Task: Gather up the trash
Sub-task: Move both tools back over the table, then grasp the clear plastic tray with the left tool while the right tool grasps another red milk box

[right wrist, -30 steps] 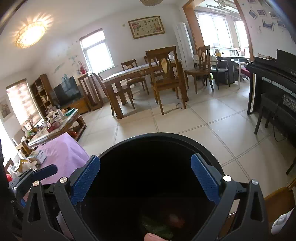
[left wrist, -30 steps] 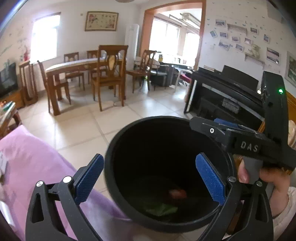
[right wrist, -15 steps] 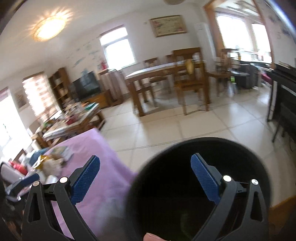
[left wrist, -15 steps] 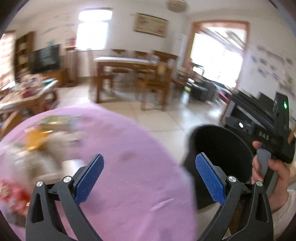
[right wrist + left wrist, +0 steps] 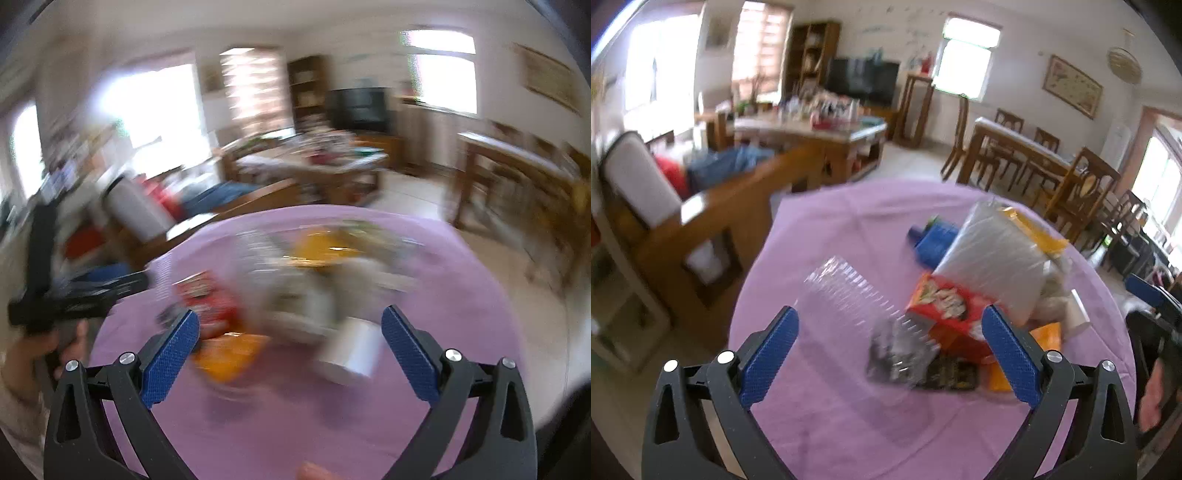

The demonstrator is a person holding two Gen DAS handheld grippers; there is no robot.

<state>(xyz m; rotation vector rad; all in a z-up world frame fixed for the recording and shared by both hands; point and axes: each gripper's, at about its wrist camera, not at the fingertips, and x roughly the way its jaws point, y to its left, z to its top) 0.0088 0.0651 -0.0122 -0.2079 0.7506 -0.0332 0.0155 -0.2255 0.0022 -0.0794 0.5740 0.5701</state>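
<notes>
A pile of trash lies on a round table with a purple cloth. In the left wrist view I see a clear ribbed plastic cup on its side, a red snack box, a dark wrapper, a large clear bag, a blue packet and orange wrappers. My left gripper is open, held above the cup and the box. The right wrist view is blurred: a white cup, an orange wrapper and a red pack lie ahead of my open right gripper.
A wooden armchair stands left of the table, with a cluttered coffee table behind it. Dining table and chairs are at the right. A hand holding the other gripper shows at the left of the right wrist view.
Both grippers have swung left, away from the black bin, and now face the purple table with the trash pile. The bin has left both views.
</notes>
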